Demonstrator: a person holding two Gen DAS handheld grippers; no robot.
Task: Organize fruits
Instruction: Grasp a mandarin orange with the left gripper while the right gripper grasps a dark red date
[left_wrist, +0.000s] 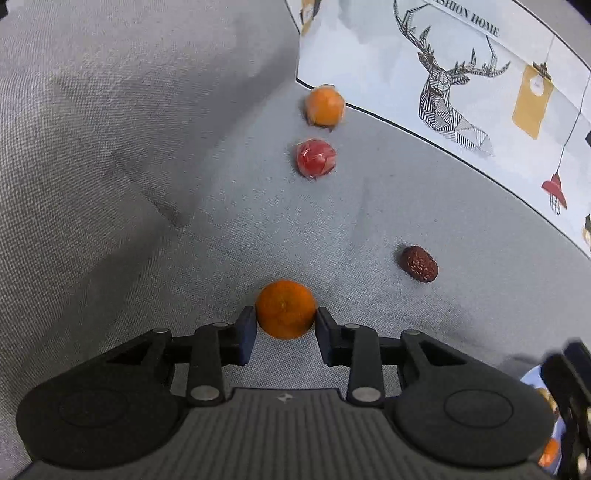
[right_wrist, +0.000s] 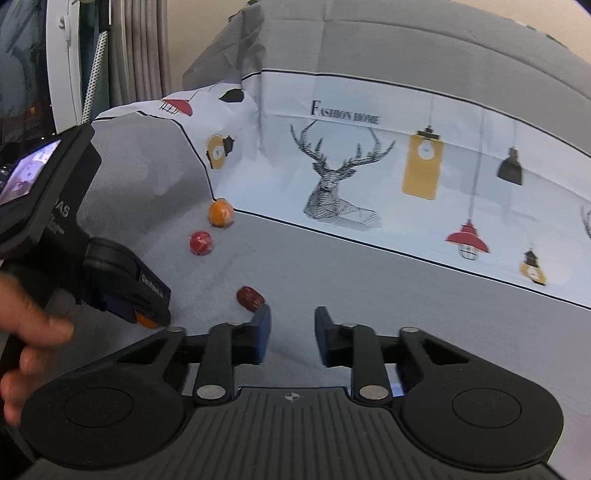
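My left gripper (left_wrist: 285, 314) points steeply down and is shut on an orange mandarin (left_wrist: 285, 308) that rests on the grey fabric; a pad touches each side of it. In the right wrist view the same gripper (right_wrist: 147, 317) shows at the left, with a sliver of mandarin (right_wrist: 146, 321) under it. A dark red date (left_wrist: 420, 264) (right_wrist: 250, 296) lies just right of it. Farther back lie a red wrapped fruit (left_wrist: 316, 158) (right_wrist: 201, 242) and an orange wrapped fruit (left_wrist: 325, 105) (right_wrist: 221, 212). My right gripper (right_wrist: 291, 317) hovers near the date, its jaws drawn close, nothing between them.
A white printed cloth (right_wrist: 351, 177) with a deer and lamps borders the grey fabric surface (left_wrist: 147, 184) at the back and right. A person's hand (right_wrist: 26, 332) holds the left gripper. Something pale blue with orange pieces (left_wrist: 546, 446) peeks in at the left wrist view's lower right corner.
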